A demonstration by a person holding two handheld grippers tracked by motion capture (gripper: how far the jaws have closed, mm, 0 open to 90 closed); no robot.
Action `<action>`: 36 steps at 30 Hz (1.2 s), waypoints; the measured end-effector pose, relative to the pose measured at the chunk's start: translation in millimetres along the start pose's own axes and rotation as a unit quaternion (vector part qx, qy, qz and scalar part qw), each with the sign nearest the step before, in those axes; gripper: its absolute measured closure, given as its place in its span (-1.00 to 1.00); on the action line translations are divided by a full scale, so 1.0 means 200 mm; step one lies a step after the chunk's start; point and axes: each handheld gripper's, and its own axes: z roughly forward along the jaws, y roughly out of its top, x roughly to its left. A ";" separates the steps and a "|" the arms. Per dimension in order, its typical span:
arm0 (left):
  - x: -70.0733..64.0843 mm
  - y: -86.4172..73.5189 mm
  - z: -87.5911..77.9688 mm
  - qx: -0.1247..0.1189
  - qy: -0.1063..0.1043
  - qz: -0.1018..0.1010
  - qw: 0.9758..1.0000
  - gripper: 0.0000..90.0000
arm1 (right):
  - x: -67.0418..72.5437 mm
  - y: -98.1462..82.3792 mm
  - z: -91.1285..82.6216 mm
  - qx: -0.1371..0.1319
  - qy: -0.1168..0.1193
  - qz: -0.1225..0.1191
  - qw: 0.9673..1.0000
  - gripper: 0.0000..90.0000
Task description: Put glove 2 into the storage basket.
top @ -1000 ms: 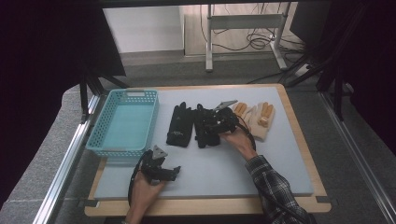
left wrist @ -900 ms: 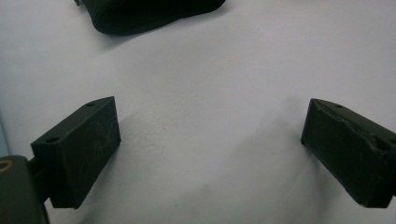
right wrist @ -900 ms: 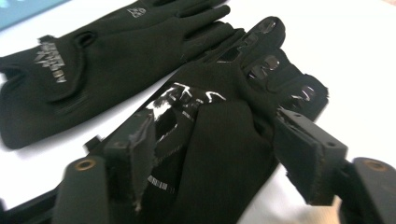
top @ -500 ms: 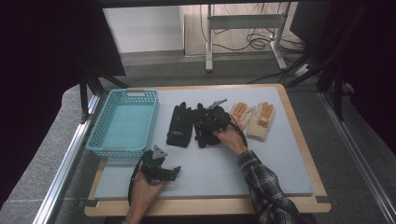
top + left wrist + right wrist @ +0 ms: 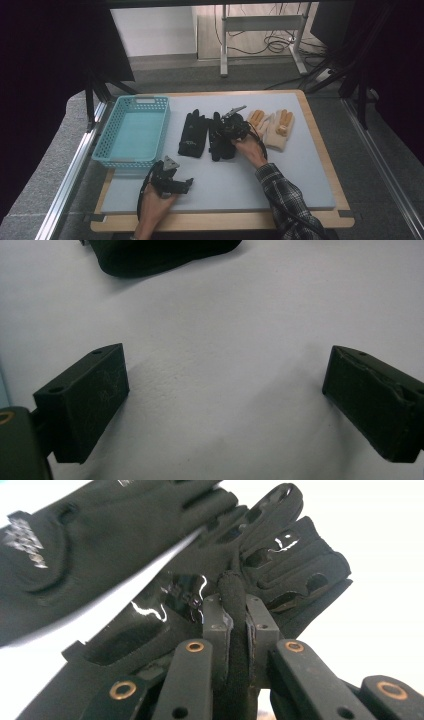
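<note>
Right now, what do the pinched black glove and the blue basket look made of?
Black glove: soft knit-like fabric with glossy patches that catch light, perhaps rubbery grip; a fold bunches between the right tongs. Blue basket: likely moulded plastic, with perforated lattice walls.

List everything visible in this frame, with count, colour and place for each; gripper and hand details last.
Black gloves: two, black, side by side mid-table; the right one has a fold pinched.
Tan gloves: two, cream with orange fingertips, right of the black pair.
Basket: one, light blue, left side of table.
Table: one, grey mat, wood edge.
Left gripper: open over bare mat, near edge; jaws wide apart.
Right gripper: jaws have just been closing, now shut on the black glove.
</note>
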 end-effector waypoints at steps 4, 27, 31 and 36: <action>0.00 0.00 0.00 0.000 0.000 0.000 1.000 -0.89 | 0.02 0.01 -0.09 -0.015 0.003 0.000 1.000 0.81; 0.00 0.00 0.00 -0.002 0.001 -0.001 1.000 -0.89 | 0.29 -0.19 -0.54 -0.062 0.056 -0.019 0.996 0.80; 0.00 0.00 0.00 -0.003 0.001 -0.002 1.000 -0.89 | 0.35 -0.29 -0.53 -0.058 0.064 -0.021 0.996 0.80; 0.00 0.00 0.00 -0.002 0.001 -0.003 1.000 -0.89 | 0.37 -0.40 -0.44 -0.037 0.060 -0.025 0.997 0.73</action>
